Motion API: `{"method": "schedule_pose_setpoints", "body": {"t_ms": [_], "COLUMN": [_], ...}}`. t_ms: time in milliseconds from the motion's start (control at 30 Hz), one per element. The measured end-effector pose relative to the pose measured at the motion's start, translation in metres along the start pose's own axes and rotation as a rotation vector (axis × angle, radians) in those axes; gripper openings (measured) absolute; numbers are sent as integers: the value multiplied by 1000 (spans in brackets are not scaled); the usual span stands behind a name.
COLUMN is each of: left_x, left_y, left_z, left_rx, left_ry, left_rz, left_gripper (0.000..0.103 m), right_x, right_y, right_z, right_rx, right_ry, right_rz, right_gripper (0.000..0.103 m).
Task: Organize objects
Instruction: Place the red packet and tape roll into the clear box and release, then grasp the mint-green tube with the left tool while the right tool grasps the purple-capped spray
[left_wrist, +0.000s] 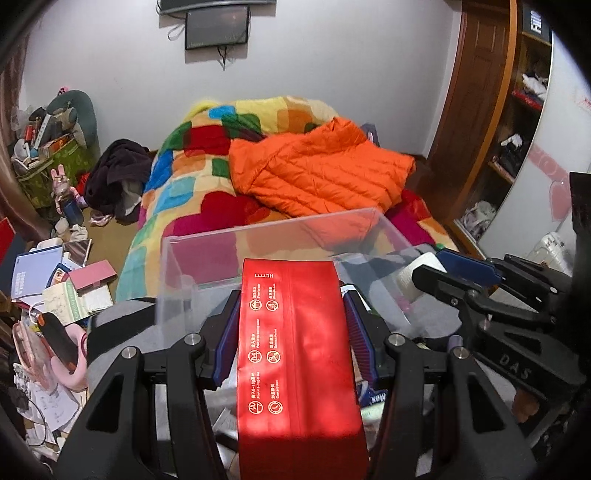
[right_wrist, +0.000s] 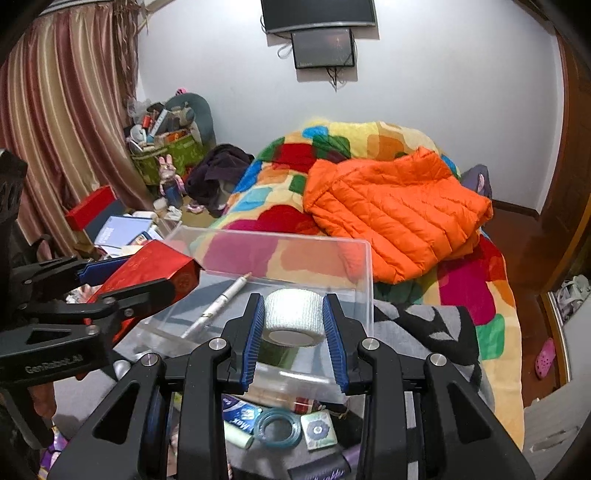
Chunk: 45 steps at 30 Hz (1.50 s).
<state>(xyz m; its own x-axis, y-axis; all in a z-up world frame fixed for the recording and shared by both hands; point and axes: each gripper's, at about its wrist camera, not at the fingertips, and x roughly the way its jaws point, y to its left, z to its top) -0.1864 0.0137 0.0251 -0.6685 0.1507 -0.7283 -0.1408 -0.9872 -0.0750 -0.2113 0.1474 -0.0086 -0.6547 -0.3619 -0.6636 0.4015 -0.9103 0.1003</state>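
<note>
My left gripper (left_wrist: 291, 295) is shut on a long red box (left_wrist: 295, 350) with gold print and holds it over the near edge of a clear plastic bin (left_wrist: 207, 243). The red box also shows in the right wrist view (right_wrist: 147, 280), at the bin's left side. My right gripper (right_wrist: 295, 306) is shut on a white bandage roll (right_wrist: 293, 317) above the clear bin (right_wrist: 364, 280). The roll shows in the left wrist view (left_wrist: 415, 275) at the right. A white pen (right_wrist: 221, 301) lies inside the bin.
The bin stands on a grey and black cloth (right_wrist: 424, 325) beside a bed with a patchwork blanket (left_wrist: 184, 177) and an orange jacket (left_wrist: 317, 170). Small items lie below the right gripper: a teal tape ring (right_wrist: 277, 428), a small tin (right_wrist: 317, 430). Books and boxes (left_wrist: 48, 280) clutter the left floor.
</note>
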Motion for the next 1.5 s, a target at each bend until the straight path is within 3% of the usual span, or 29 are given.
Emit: {"method": "schedule_pose_setpoints", "body": {"t_ms": [233, 433, 633, 833, 1000, 1133, 1333, 1500], "left_x": [44, 59, 41, 2, -34, -52, -52, -42], "left_y": [-6, -9, -15, -13, -3, 10, 32, 37], "left_z": [13, 17, 13, 4, -14, -38, -90, -133], "left_rx": [10, 22, 55, 62, 55, 44, 4, -28], "left_ry": [74, 108, 72, 9, -45, -48, 44, 136], "left_rz": [2, -7, 2, -3, 11, 43, 57, 13], "left_gripper": [53, 53, 54, 63, 76, 79, 82, 82], "right_x": [26, 32, 22, -6, -33, -44, -35, -21], "right_y": [-5, -3, -1, 0, -8, -15, -31, -40], "right_z": [-5, -8, -10, -12, -20, -35, -65, -85], "right_rx": [-9, -27, -44, -46, -14, 16, 109, 171], "right_ry": [58, 88, 79, 32, -3, -8, 67, 132], "right_rz": [-30, -29, -30, -31, -45, -94, -120, -156], "right_gripper": [30, 31, 31, 41, 51, 55, 59, 59]}}
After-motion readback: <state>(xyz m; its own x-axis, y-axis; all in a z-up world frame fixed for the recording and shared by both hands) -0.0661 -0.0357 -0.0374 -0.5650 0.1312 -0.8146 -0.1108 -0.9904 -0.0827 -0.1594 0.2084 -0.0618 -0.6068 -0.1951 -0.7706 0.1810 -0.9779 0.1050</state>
